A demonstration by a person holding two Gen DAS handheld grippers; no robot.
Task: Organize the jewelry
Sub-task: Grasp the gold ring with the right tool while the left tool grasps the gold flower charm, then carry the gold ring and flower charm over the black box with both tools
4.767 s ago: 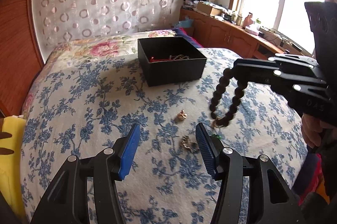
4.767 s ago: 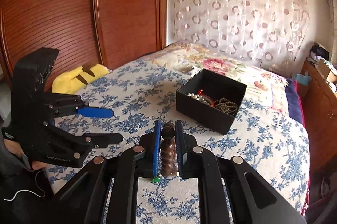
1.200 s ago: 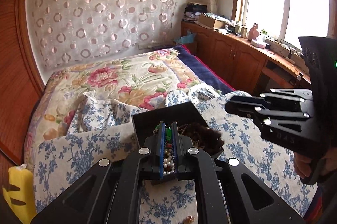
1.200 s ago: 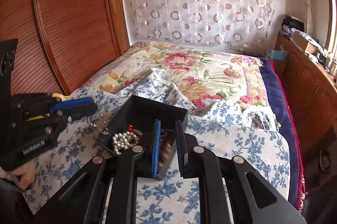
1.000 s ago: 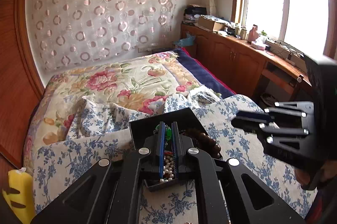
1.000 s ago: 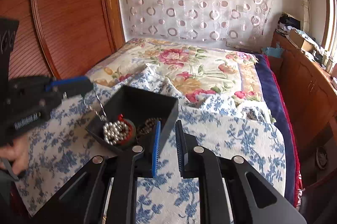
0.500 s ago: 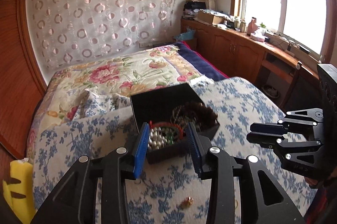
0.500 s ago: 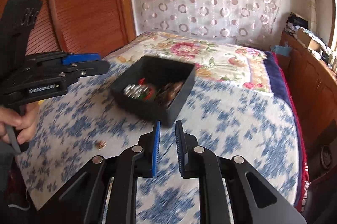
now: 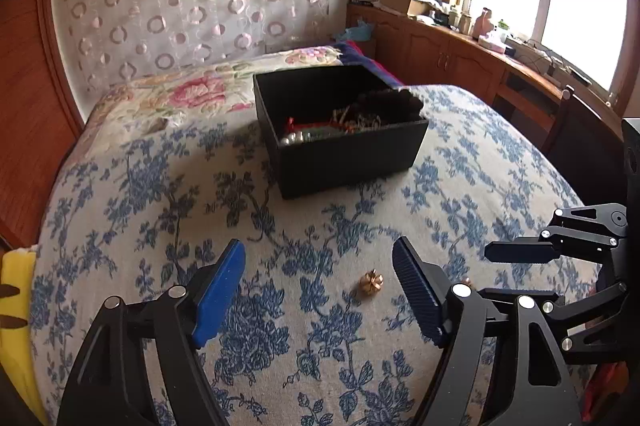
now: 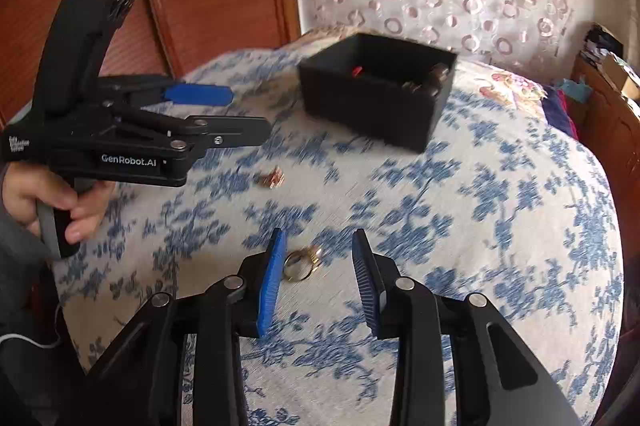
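While both grippers hang low over the bedspread, nothing is held in either one. The left gripper is spread wide, its blue pad and dark pad set well apart, and a small gold charm is seen on the cloth between them, nearer the dark pad and untouched. The right gripper is parted more narrowly, and a gold ring is framed between its pads, lying just beside the blue pad; whether it is touched cannot be told through the blur. In the right wrist view the left gripper is seen from the side, gripped by a hand, with the charm lying on the cloth just past its tips. In the left wrist view the right gripper is caught at the right edge, fingers apart. Farther up the bed the black box is seen upright and open-topped, with jewelry piled inside: silver beads, something red, and dark beads heaped at the far right corner. The box is well apart from both loose pieces.
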